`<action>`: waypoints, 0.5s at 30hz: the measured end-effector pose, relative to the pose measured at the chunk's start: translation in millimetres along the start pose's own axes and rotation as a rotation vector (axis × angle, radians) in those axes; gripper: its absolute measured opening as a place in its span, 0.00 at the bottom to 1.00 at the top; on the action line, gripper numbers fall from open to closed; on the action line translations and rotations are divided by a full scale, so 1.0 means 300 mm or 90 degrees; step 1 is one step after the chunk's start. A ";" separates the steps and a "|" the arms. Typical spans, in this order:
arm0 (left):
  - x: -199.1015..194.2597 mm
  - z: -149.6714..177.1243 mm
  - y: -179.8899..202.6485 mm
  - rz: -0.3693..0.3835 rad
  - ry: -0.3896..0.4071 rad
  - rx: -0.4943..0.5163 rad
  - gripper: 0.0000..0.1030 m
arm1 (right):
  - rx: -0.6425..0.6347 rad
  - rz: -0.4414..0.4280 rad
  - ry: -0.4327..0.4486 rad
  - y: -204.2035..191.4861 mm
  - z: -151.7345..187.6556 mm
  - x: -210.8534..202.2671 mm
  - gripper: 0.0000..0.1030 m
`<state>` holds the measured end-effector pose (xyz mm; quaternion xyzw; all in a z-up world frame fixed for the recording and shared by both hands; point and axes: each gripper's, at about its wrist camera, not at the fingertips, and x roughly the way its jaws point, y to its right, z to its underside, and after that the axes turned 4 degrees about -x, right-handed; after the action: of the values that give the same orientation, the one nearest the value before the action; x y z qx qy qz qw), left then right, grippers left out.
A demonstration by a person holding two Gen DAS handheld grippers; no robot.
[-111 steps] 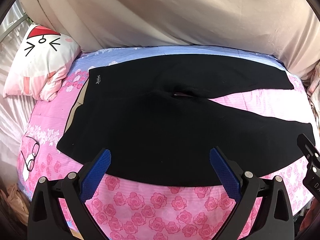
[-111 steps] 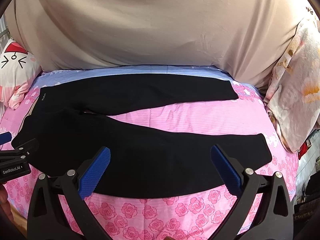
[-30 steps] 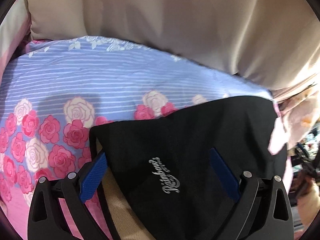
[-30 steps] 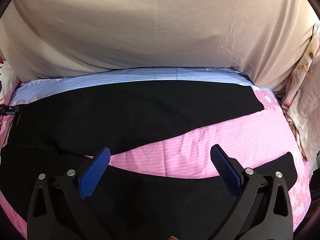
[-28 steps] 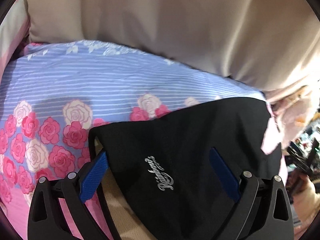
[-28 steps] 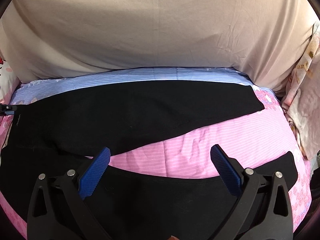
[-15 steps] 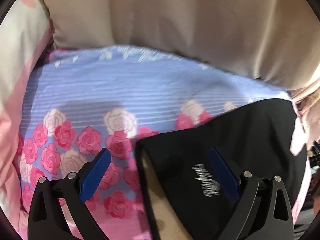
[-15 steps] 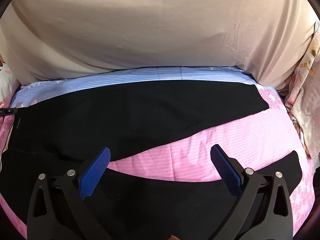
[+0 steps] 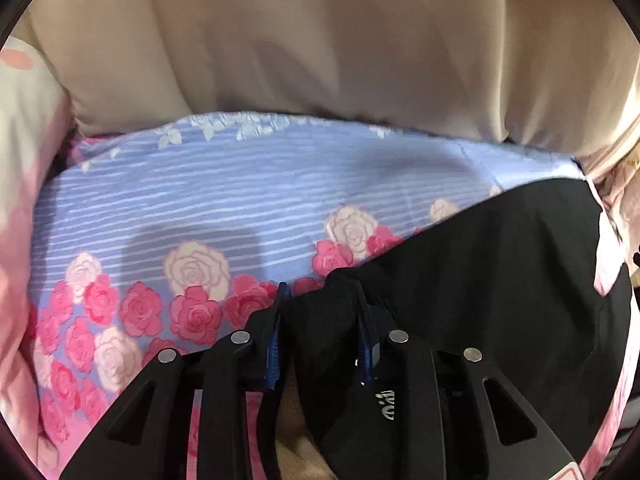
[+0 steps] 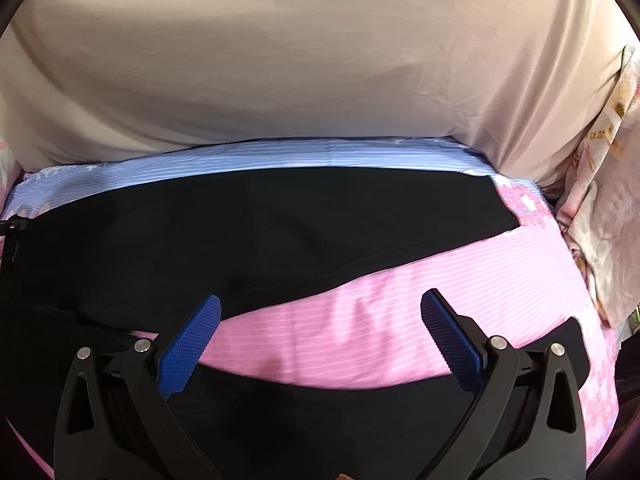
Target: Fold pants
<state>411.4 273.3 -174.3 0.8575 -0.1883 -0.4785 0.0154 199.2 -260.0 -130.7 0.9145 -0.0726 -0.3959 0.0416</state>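
My left gripper (image 9: 320, 300) has just closed its jaws on the waistband corner of the black pants (image 9: 480, 280).

The pants lie spread on the rose-printed bedsheet (image 9: 200, 208), the far leg along the beige cover (image 10: 320, 60). My right gripper (image 10: 320, 320) hovers with jaws wide apart above the pink gap between both legs, grasping nothing.

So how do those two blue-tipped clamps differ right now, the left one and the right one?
The left gripper has just been closing and pinches a bunched corner of the black pants; the right gripper stands wide open, gripping nothing. The left sits at the waist end, the right over the pink sheet between the legs. Both have black frames and blue pads.
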 end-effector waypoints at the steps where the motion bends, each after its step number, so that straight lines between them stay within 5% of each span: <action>1: -0.016 0.005 0.009 -0.007 0.005 -0.003 0.25 | -0.001 0.006 0.002 0.046 -0.008 0.011 0.96; 8: -0.060 0.032 0.055 -0.069 0.019 -0.028 0.26 | 0.068 0.051 -0.008 0.578 -0.094 0.197 0.96; 11: -0.054 0.035 0.071 -0.107 0.017 -0.039 0.26 | 0.165 0.021 -0.048 0.880 -0.167 0.362 0.96; 15: -0.025 0.029 0.079 -0.150 0.022 -0.088 0.28 | 0.218 -0.012 -0.090 1.062 -0.243 0.555 0.96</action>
<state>393.3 255.1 -168.2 0.8787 -0.0523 -0.4741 0.0211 333.1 -600.4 -158.0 0.8789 -0.1333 -0.4411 -0.1235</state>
